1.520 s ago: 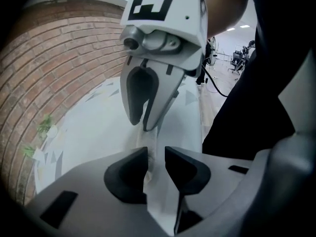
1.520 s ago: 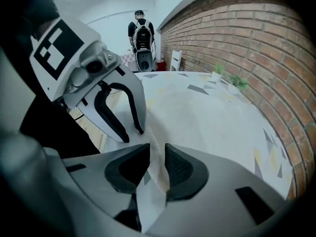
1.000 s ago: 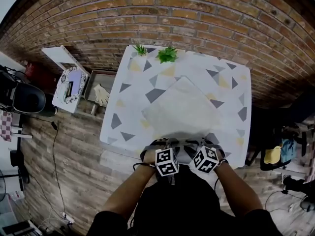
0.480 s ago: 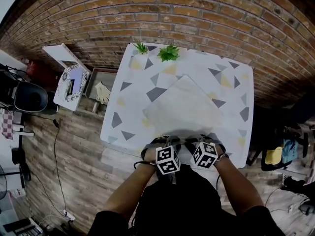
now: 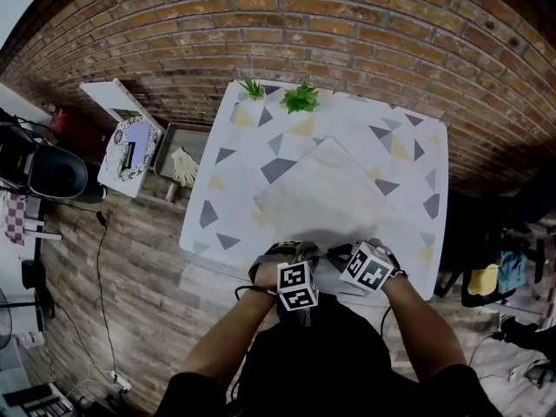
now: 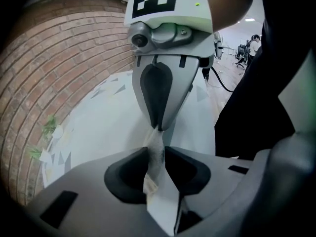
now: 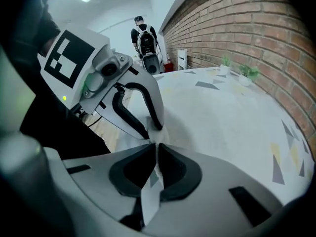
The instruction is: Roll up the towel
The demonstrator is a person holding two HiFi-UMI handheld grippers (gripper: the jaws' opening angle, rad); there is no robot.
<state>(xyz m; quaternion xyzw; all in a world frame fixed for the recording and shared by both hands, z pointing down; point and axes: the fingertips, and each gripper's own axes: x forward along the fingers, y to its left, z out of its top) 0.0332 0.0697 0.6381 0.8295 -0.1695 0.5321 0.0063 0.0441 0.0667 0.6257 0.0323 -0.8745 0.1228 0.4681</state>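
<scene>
Jaws of left gripper (image 6: 157,132) clamped on towel (image 5: 323,194) near edge, right gripper (image 7: 155,143) jaws just closed on it alongside, patterned worktop (image 5: 408,159).

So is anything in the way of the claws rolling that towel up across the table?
Nothing visible is. The left claw pinches the towel at its near edge, and the right claw has just been closing on it too. Nothing lies on the towel; two small plants stand beyond it at the far edge of the table.
</scene>
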